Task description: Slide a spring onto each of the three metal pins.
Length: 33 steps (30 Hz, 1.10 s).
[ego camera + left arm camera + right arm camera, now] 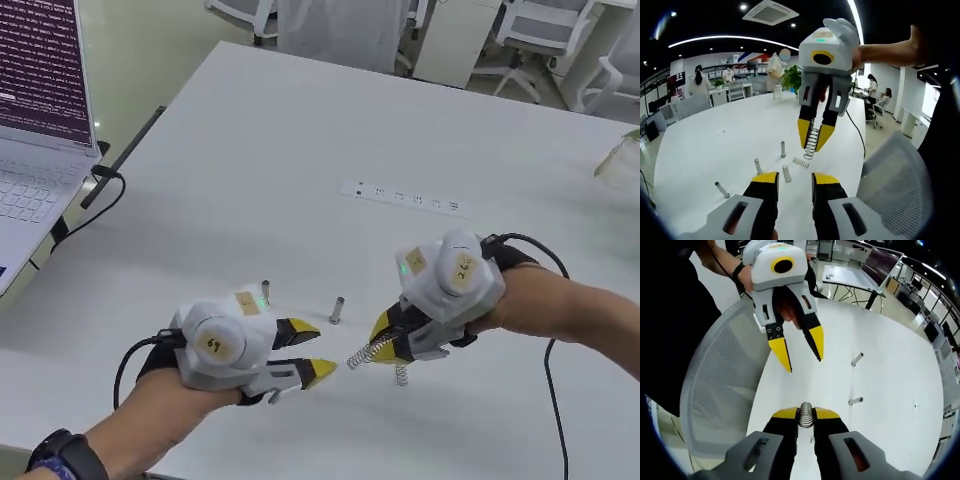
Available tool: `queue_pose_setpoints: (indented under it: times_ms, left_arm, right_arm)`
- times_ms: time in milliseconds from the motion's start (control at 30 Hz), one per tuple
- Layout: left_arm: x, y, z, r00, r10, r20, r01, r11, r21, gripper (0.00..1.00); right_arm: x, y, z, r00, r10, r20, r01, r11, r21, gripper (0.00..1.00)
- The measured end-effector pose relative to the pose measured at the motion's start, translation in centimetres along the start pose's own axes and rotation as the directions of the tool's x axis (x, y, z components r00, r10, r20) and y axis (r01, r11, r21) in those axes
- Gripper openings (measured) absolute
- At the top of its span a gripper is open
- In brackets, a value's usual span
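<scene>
Right gripper jaws pinch spring at bottom centre of right gripper view, free end poking past tips. I judge it light, bendy, prone to buckle or flick out, so hold near one end, bore clear. Left gripper jaws spread, empty. Loose springs just above; bare pins centre-left on white table.
</scene>
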State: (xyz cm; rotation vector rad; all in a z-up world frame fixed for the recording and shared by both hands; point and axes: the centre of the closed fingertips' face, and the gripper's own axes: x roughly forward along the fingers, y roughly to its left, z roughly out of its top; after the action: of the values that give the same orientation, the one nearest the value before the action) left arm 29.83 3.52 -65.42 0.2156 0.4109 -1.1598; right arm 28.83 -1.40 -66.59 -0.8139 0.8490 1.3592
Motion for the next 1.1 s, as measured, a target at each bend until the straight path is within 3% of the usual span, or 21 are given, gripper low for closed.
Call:
queue_pose_setpoints:
  times_ms: [300,500,1100]
  left_arm:
    - [-2.0,1.8,-1.1,0.9977,0.067,-0.007,-0.067,0.997,-0.038,0.24]
    - [-3.5,3.1,-2.0,0.9920,0.126,-0.008,-0.126,0.989,-0.079,0.26]
    - [-6.8,4.7,-4.3,0.9757,0.217,-0.033,-0.219,0.968,-0.120,0.34]
  right_arm:
    - [0.8,-1.6,-0.1,0.9998,-0.018,-0.006,0.018,0.998,0.053,0.08]
    - [1.2,-2.6,0.1,0.9993,-0.034,-0.015,0.035,0.996,0.081,0.08]
    - [2.2,-5.3,1.3,0.9987,-0.040,-0.030,0.042,0.996,0.075,0.08]
